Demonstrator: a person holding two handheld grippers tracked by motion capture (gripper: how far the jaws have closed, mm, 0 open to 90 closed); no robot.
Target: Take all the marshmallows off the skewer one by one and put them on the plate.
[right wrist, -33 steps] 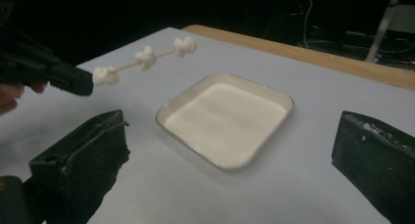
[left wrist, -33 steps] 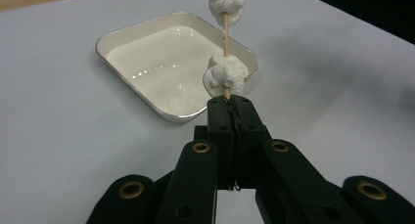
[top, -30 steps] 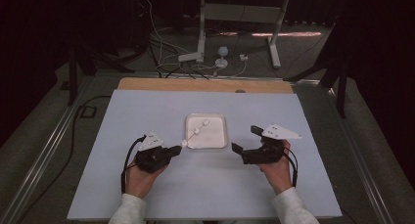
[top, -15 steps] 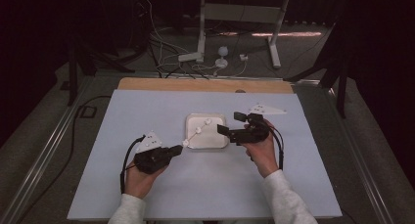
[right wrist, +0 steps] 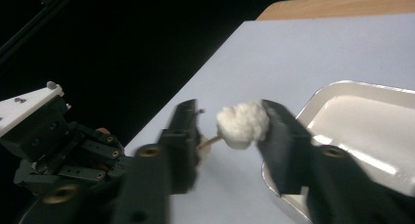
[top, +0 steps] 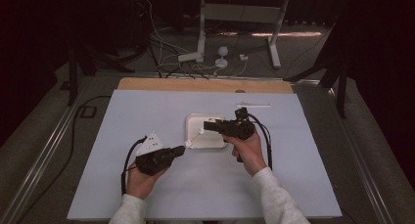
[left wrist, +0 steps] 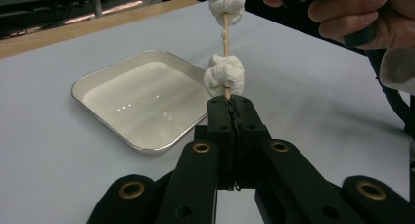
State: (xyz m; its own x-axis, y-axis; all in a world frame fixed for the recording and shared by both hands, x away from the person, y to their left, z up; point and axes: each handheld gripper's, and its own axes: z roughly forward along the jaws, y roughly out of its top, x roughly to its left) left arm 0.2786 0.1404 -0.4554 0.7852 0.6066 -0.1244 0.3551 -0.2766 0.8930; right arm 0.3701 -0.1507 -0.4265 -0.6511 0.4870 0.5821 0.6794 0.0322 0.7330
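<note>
My left gripper (top: 180, 149) (left wrist: 234, 102) is shut on the base of a thin wooden skewer (left wrist: 225, 34) that carries two white marshmallows. The lower marshmallow (left wrist: 223, 76) sits just above the jaws and the upper marshmallow (left wrist: 227, 3) (right wrist: 242, 123) is near the tip, over the white tray (top: 193, 121). My right gripper (top: 206, 126) (right wrist: 231, 109) straddles the upper marshmallow. Its jaws have just been closing. One jaw touches the marshmallow, while a gap remains at the other.
The shallow, glossy tray (left wrist: 78, 89) (right wrist: 342, 87) sits mid-table on the pale blue mat. A white strip (top: 252, 105) lies behind my right hand. A wooden edge (top: 205, 84) borders the far side, with a metal stand and cables (top: 215, 62) on the floor beyond.
My right gripper has travelled left from beside the tray to the skewer's tip, and its jaws have narrowed around the upper marshmallow. The left gripper has stayed still.
</note>
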